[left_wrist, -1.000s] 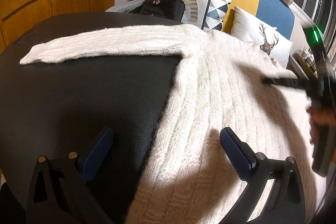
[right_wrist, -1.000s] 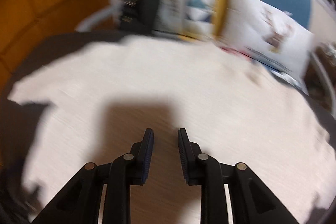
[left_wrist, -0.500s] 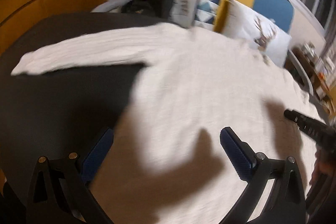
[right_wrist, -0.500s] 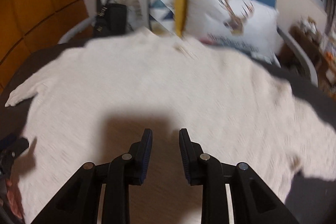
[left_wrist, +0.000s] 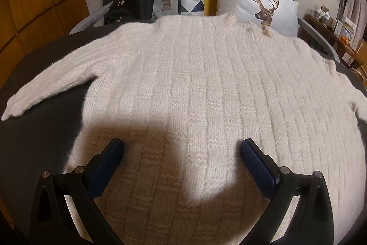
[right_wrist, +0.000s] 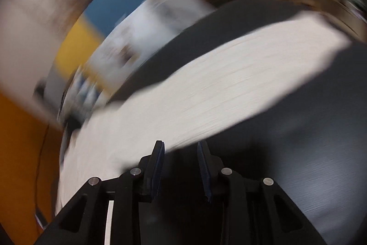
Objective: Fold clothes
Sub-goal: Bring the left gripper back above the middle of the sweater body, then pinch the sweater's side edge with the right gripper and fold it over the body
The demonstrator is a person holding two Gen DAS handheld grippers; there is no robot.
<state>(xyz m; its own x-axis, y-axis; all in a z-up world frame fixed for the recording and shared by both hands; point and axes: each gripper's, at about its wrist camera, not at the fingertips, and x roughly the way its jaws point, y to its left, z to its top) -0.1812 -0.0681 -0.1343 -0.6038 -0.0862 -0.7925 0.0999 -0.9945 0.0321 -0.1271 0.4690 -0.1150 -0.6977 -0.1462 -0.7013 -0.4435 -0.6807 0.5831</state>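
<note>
Sweater [left_wrist: 195, 84] flat on dark bed [left_wrist: 41, 141]; right gripper [right_wrist: 181, 148], jaws narrow, empty, just widening, nearer right sleeve [right_wrist: 229, 88] running toward 2 o'clock; left gripper [left_wrist: 181, 150] wide, empty over hem.

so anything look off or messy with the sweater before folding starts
Mostly fine: the white sweater lies flat and spread on the dark surface, sleeves out to both sides. One small oddity: a frayed, tuft-like bit sits at the right shoulder near the deer pillow. What it is cannot be told.
</note>
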